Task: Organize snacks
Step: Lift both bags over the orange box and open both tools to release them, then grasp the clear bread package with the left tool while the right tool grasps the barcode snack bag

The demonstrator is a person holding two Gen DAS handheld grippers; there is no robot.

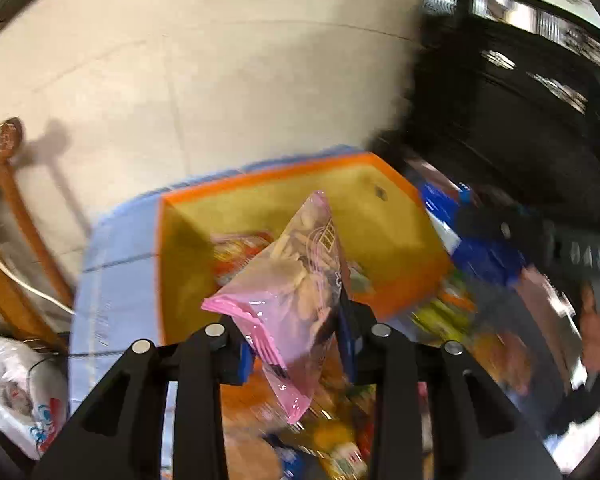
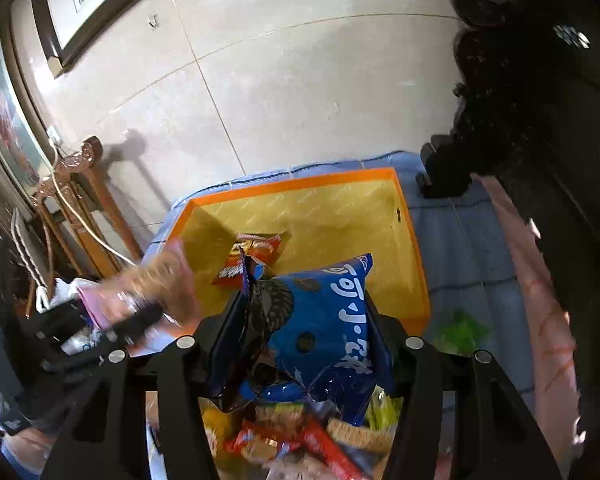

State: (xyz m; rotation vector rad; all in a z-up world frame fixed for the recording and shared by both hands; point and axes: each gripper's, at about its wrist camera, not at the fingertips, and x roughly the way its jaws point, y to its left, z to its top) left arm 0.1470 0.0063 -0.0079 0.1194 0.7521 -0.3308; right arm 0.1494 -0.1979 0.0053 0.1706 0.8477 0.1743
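1. Both grippers have a snack in hand, so I'd say this is the carry step: packets picked out of the loose pile, headed for the orange-rimmed yellow box (image 2: 416, 264)

2. Left gripper (image 1: 300, 344) has its jaws nearly closed, pinching the pink packet (image 1: 292, 288) low down. The packet sticks up and tilts over the near edge of the box. The view is pretty blurry, so I can't tell exactly how the pads sit on it

3. Right gripper (image 2: 300, 320) has its jaws about half open, with the puffy blue cookie bag (image 2: 324, 320) filling the gap, so it looks like a real grip. The bag hangs just at the front edge of the box

4. Inside the box there's one red chip packet (image 2: 252, 258) lying flat near the middle, and the rest of the floor is bare

5. More snacks sit heaped below the grippers (image 2: 300, 436)

6. Next move probably needs each packet moved out over bare box floor, clear of the red one, then lowered and released
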